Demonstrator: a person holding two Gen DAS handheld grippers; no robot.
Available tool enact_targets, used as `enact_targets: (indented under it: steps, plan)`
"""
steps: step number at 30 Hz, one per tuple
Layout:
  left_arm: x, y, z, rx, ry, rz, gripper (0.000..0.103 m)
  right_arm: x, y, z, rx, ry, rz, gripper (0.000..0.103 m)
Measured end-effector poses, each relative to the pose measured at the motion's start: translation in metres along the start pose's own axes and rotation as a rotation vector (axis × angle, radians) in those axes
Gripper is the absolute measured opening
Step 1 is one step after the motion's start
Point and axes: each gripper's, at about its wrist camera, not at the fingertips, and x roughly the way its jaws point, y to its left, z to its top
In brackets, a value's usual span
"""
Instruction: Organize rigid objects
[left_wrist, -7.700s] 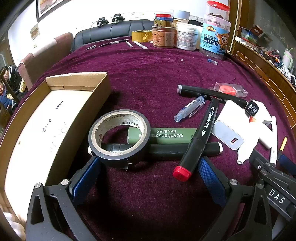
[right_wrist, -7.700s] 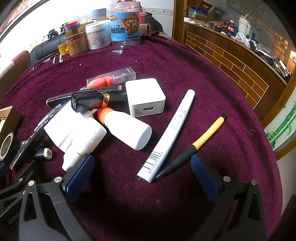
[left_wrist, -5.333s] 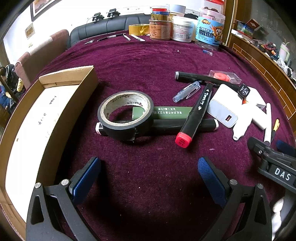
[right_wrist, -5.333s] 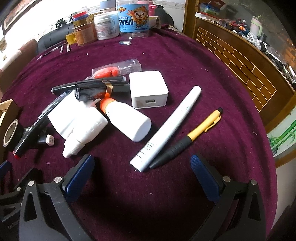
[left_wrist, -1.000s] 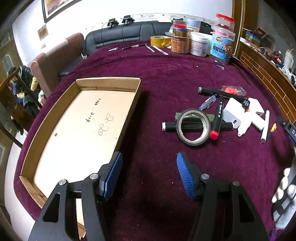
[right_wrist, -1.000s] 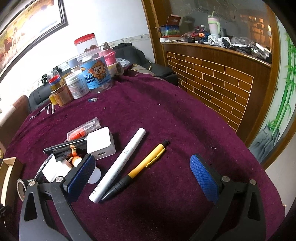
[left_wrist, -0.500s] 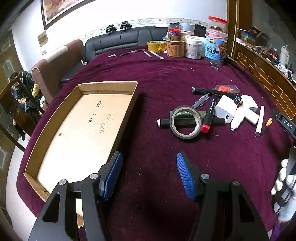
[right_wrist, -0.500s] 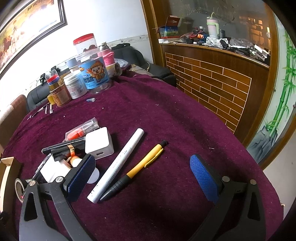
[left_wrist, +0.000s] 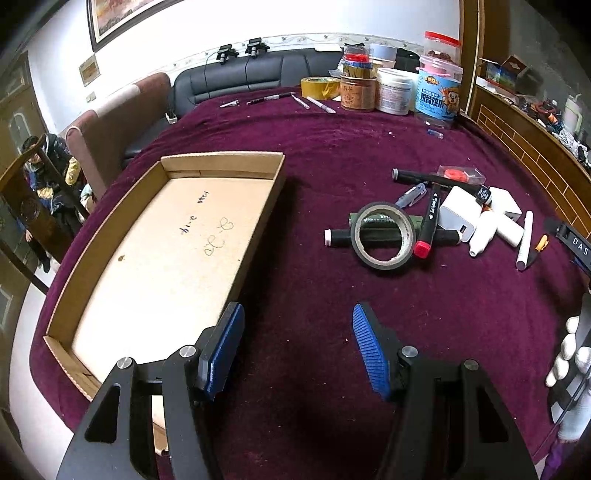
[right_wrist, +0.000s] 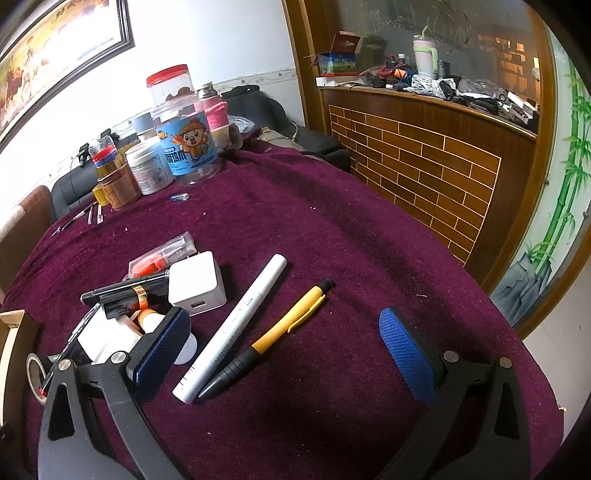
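Left gripper (left_wrist: 297, 349): jaws parted to a moderate gap, nothing between the blue pads, held high over bare cloth just beside the near right wall of the cardboard tray (left_wrist: 258, 225). Right gripper (right_wrist: 284, 352): jaws spread wide, nothing held, raised above the near ends of the white marker (right_wrist: 236, 328) and the yellow-and-black pen (right_wrist: 273, 334).

Tray lies flat on the maroon tablecloth (left_wrist: 314, 288), left of centre, no objects in it; only handwriting on its floor.

Pile sits well right of the tray, none of it sorted yet. Black tape roll (left_wrist: 384, 234) rests on a dark green stick (left_wrist: 391, 234) and a green packet. Red-capped black marker (left_wrist: 428, 221) leans across the same stick, touching the roll's right edge. White charger (left_wrist: 456, 218), white bottle (left_wrist: 484, 234) and a second white block crowded behind. Long black pen and clear packet with a red item farther back. Jars and yellow tape at the far table edge, well apart from the work.

Risks, judged:
- Lifting the roll likely drags or rolls the stick and marker, since all three touch.
- Round pens on pile cloth: a one-sided pinch could spin them out of the pads.
- White marker and yellow pen lie nearly touching at the near tips; a wide grasp could catch both.
- Tray wall stands raised; a low carry could clip it and shove the tray.
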Motion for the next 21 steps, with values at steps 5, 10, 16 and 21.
enact_targets:
  steps: [5, 10, 16, 21]
  plan:
    - [0.009, 0.007, 0.01, -0.046, 0.026, -0.068, 0.055, 0.002, -0.001, 0.0, 0.004, 0.009, 0.009, 0.103]
    - [0.014, 0.008, 0.017, -0.039, 0.027, -0.029, 0.055, 0.002, -0.005, 0.0, 0.027, 0.013, 0.031, 0.103]
    - [0.023, -0.008, 0.031, 0.015, 0.0, -0.032, 0.055, 0.004, -0.006, 0.0, 0.035, 0.028, 0.062, 0.103]
    - [0.037, -0.015, 0.044, 0.027, -0.035, -0.102, 0.054, 0.005, -0.012, 0.001, 0.064, 0.039, 0.09, 0.103]
